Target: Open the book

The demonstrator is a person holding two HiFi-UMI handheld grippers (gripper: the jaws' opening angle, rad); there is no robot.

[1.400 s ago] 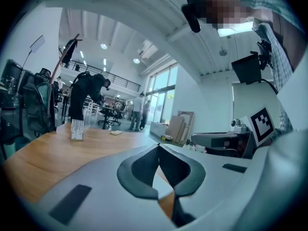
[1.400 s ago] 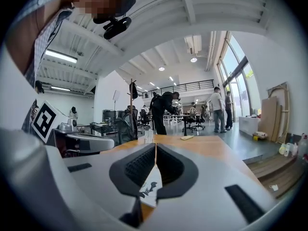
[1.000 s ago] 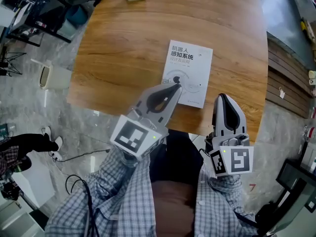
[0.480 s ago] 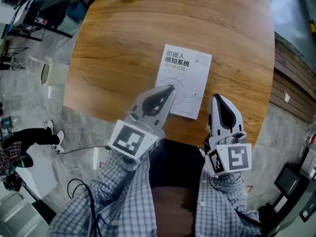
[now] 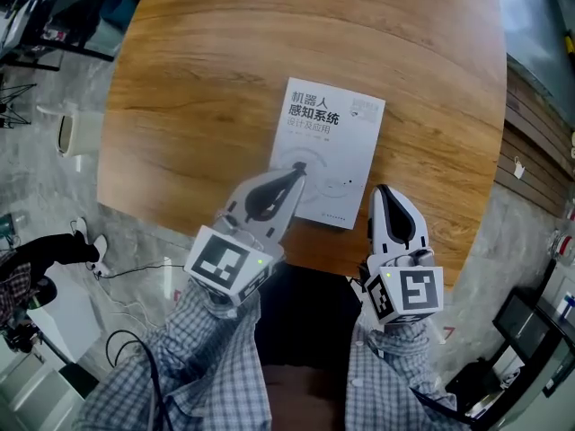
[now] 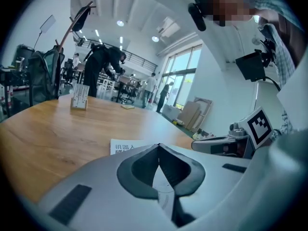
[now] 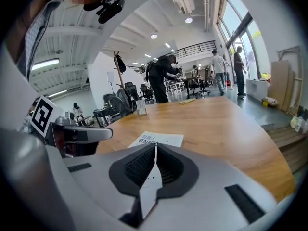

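A round-edged wooden tabletop (image 5: 225, 79) carries 1 closed white book (image 5: 328, 151), cover up, on the side nearest the person. Its long axis runs away from the person, tipped slightly to the right at the far end. The 2 tongs hang at its near short edge. The left tongs (image 5: 298, 167) reach in over the lower left of the cover, though whether the tip touches the cover cannot be told. The right tongs (image 5: 384, 191) sit just off the book's near right corner, over bare wood. Both are drawn together at the tips and grip nothing — each gripper view shows the pads meeting at a point, with the book lying flat ahead of them. The title reads left to right, so the spine is probably the left long edge and the free edge the right one. On that reading the right tongs are the nearer to the edge that must lift, while the left tongs are placed to steady the book near the spine.
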